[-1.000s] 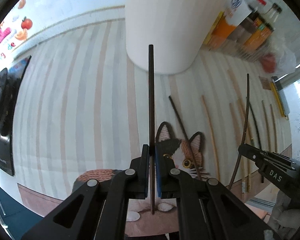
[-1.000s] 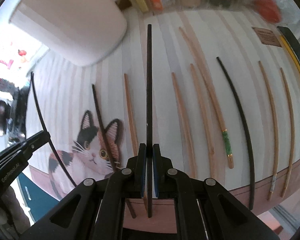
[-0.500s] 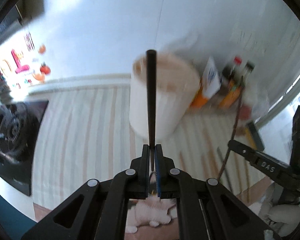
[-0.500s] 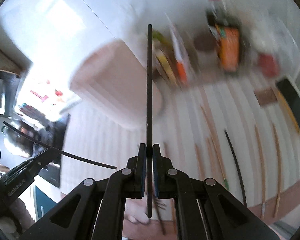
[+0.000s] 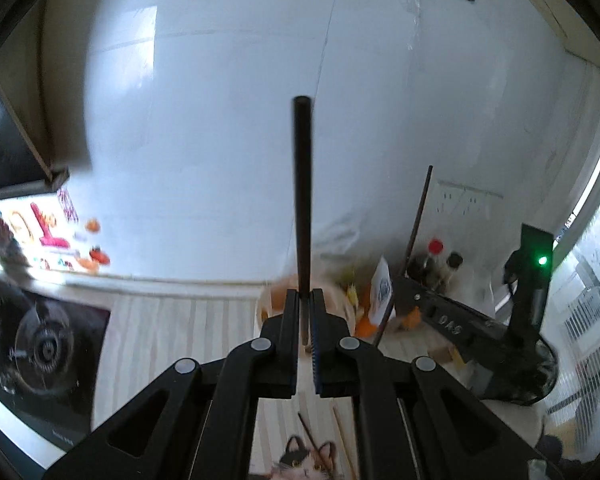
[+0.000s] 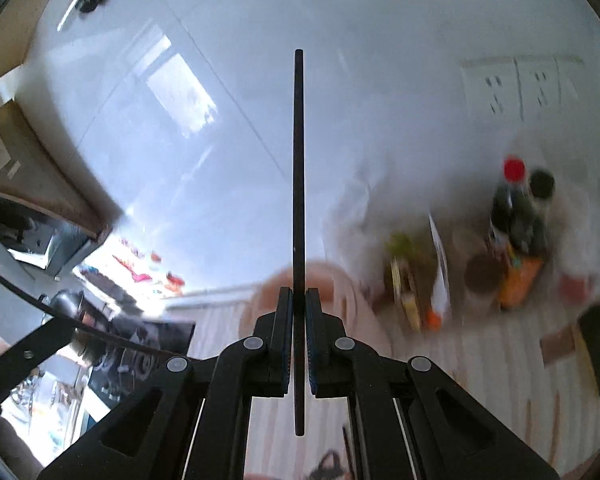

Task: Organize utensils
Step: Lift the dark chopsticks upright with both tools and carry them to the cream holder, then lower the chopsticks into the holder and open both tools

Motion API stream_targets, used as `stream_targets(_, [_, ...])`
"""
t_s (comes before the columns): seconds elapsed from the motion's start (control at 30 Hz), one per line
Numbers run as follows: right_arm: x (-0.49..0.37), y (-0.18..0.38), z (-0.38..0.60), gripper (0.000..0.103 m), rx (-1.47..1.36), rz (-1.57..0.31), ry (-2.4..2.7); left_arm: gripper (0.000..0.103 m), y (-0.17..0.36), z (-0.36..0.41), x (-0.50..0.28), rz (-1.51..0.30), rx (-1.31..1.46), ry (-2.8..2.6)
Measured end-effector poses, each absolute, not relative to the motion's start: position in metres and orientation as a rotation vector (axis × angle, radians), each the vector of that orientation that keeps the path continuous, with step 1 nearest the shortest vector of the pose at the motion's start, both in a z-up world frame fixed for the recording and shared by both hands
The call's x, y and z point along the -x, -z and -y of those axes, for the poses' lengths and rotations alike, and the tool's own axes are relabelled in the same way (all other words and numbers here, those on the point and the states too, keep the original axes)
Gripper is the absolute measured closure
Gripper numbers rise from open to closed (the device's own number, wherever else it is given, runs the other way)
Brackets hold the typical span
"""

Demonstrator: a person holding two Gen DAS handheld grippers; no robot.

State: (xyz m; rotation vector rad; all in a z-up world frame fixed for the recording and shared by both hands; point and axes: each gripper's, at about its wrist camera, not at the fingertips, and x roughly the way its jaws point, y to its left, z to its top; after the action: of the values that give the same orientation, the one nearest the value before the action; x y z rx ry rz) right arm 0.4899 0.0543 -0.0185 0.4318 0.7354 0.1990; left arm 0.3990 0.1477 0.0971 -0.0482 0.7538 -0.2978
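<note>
Each hand-held gripper, left (image 5: 305, 300) and right (image 6: 299, 300), was clamped on a black chopstick (image 5: 302, 200), (image 6: 299, 200) held above the desk (image 5: 172, 320). Judged best: tilt each tip down over the holder (image 6: 332, 280) near the desk's back edge. Its contents were blurred.

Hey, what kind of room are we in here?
Most likely a home kitchen: a gas stove at the left, sauce bottles against the tiled wall, and chopsticks on the striped counter mat.
</note>
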Motion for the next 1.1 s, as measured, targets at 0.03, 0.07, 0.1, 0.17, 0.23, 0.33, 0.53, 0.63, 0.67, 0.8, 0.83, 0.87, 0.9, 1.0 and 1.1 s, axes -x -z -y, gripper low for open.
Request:
stream_targets(0.03, [-0.497,0.015,-0.056,0.097,-0.425,-0.726,-0.197,0.101,-0.1,-0.146,-0.409,-0.752,0.049,0.295])
stream_targets(0.07, [-0.504,0.009,-0.053,0.097,-0.418,-0.716,-0.194,0.101,-0.101,-0.147,-0.418,-0.757,0.052,0.296])
stream_targets(0.1, [-0.511,0.009,-0.054,0.097,-0.416,-0.709,-0.191,0.101,-0.101,-0.146,-0.426,-0.764,0.051,0.297])
stream_targets(0.17, [-0.531,0.007,-0.057,0.097,-0.412,-0.695,-0.178,0.101,-0.098,-0.146,-0.445,-0.778,0.051,0.292])
stream_targets(0.23, [-0.547,0.005,-0.059,0.097,-0.415,-0.681,-0.167,0.101,-0.093,-0.146,-0.461,-0.796,0.038,0.285])
stream_targets(0.33, [-0.57,0.012,-0.06,0.097,-0.415,-0.659,-0.147,0.101,-0.081,-0.142,-0.484,-0.838,0.024,0.279])
stream_targets(0.53, [-0.602,0.036,-0.074,0.097,-0.381,-0.624,-0.116,0.101,-0.049,-0.138,-0.511,-0.929,0.033,0.272])
stream_targets(0.63, [-0.612,0.048,-0.081,0.097,-0.366,-0.614,-0.104,0.101,-0.034,-0.136,-0.518,-0.966,0.05,0.277])
stream_targets(0.67, [-0.616,0.053,-0.083,0.097,-0.365,-0.618,-0.106,0.101,-0.03,-0.135,-0.519,-0.972,0.05,0.276])
stream_targets(0.8, [-0.62,0.066,-0.091,0.097,-0.344,-0.628,-0.104,0.101,-0.013,-0.131,-0.522,-1.013,0.049,0.277])
stream_targets(0.83, [-0.619,0.07,-0.095,0.097,-0.332,-0.633,-0.11,0.101,-0.008,-0.131,-0.523,-1.025,0.05,0.275])
stream_targets(0.87, [-0.618,0.073,-0.097,0.097,-0.322,-0.632,-0.112,0.101,-0.004,-0.13,-0.522,-1.035,0.053,0.277])
stream_targets(0.9, [-0.615,0.075,-0.097,0.097,-0.317,-0.63,-0.116,0.1,-0.002,-0.13,-0.522,-1.043,0.055,0.279])
stream_targets(1.0, [-0.609,0.08,-0.1,0.097,-0.287,-0.631,-0.127,0.1,0.006,-0.129,-0.522,-1.06,0.06,0.279])
stream_targets(1.1, [-0.608,0.087,-0.105,0.097,-0.271,-0.66,-0.152,0.1,0.012,-0.127,-0.521,-1.079,0.058,0.283])
